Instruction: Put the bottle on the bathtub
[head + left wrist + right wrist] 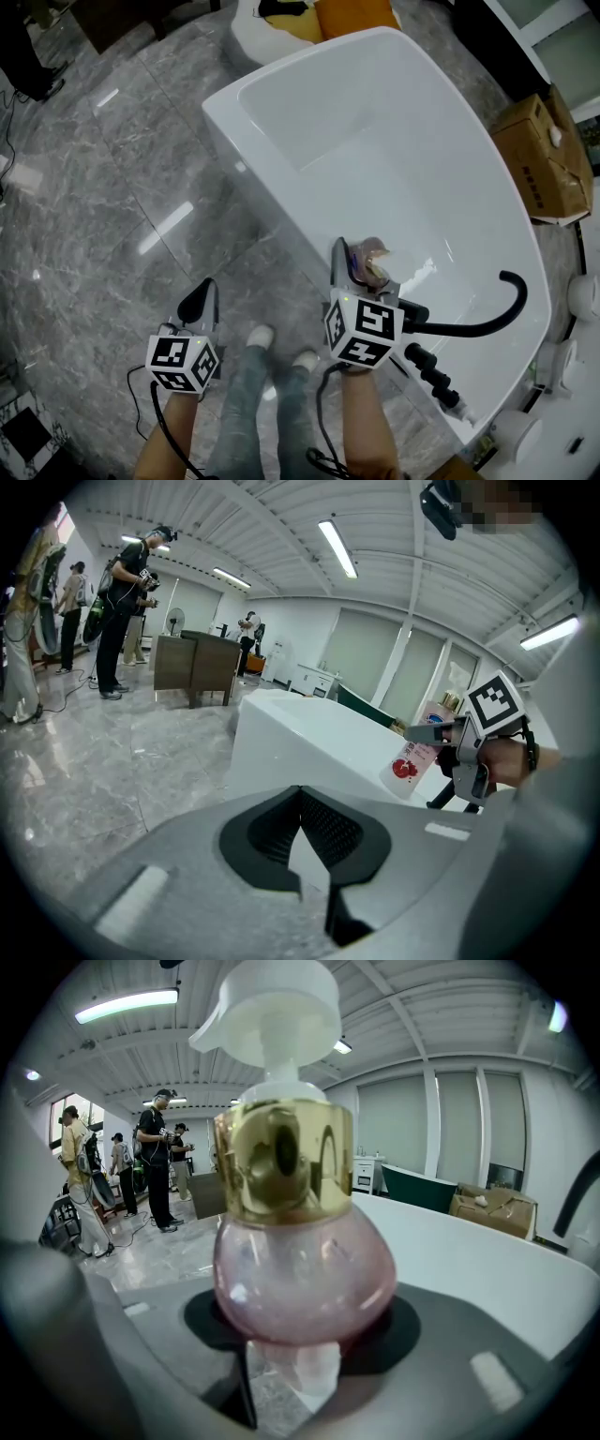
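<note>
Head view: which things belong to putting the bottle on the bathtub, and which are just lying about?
Job: pink glass pump bottle with gold collar, clamped in the right gripper; white bathtub.
Lying about: brown cardboard box; black curved tap at the tub's near end; orange cushion beyond the tub.

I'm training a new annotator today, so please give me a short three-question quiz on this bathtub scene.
1. True or false: the left gripper holds the bottle.
2. The bottle's pump head is: A) white, B) black, C) green.
3. Fill in: in the head view, the left gripper is outside the bathtub, over the grey stone ____.

Key:
1. False. The right gripper is clamped on the bottle; the left gripper has nothing between its jaws.
2. A.
3. Floor.
</note>
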`<control>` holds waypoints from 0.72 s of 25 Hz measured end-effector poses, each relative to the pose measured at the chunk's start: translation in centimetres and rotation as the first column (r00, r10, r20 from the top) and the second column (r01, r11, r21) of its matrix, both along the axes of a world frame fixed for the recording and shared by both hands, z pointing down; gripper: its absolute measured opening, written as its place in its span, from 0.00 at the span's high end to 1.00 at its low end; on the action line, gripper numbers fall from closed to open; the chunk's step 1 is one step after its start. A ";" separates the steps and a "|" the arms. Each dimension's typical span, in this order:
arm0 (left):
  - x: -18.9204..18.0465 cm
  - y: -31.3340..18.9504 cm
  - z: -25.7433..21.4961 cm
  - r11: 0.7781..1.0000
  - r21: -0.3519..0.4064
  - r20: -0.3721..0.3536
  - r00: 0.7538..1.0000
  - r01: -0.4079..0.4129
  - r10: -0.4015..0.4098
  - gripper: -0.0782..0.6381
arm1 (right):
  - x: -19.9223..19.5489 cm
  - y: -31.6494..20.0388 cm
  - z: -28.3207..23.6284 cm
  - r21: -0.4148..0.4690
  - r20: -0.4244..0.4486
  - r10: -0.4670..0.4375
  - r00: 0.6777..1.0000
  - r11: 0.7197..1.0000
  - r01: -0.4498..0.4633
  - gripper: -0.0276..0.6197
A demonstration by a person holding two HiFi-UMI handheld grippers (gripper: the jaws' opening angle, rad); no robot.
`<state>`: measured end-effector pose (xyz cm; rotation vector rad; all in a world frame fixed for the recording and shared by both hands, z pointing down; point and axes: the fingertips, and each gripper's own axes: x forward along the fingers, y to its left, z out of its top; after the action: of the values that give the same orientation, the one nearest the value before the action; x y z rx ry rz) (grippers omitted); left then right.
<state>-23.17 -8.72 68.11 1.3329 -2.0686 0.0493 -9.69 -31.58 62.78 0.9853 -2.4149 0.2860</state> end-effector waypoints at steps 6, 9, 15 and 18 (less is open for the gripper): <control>0.1 0.0 -0.1 1.000 0.004 -0.002 1.000 -0.003 0.003 0.88 | 0.0 0.0 -0.6 0.009 0.009 0.001 1.000 1.000 -0.001 0.59; 0.4 -0.1 -0.3 1.000 0.006 -0.002 1.000 -0.009 0.009 0.88 | 0.2 0.0 -1.0 0.008 0.014 0.004 1.000 1.000 -0.004 0.59; 0.2 -0.2 -0.8 1.000 0.013 0.003 1.000 -0.008 0.008 0.88 | 0.1 0.2 -1.6 0.008 0.022 0.006 1.000 1.000 -0.006 0.56; 0.0 -0.2 -0.9 1.000 0.014 0.006 1.000 -0.003 0.003 0.88 | 0.2 0.3 -1.7 0.007 0.026 0.008 1.000 1.000 -0.008 0.55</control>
<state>-23.16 -8.88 67.18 1.3457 -2.0750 0.0405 -9.53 -31.25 61.04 1.0003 -2.4376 0.2954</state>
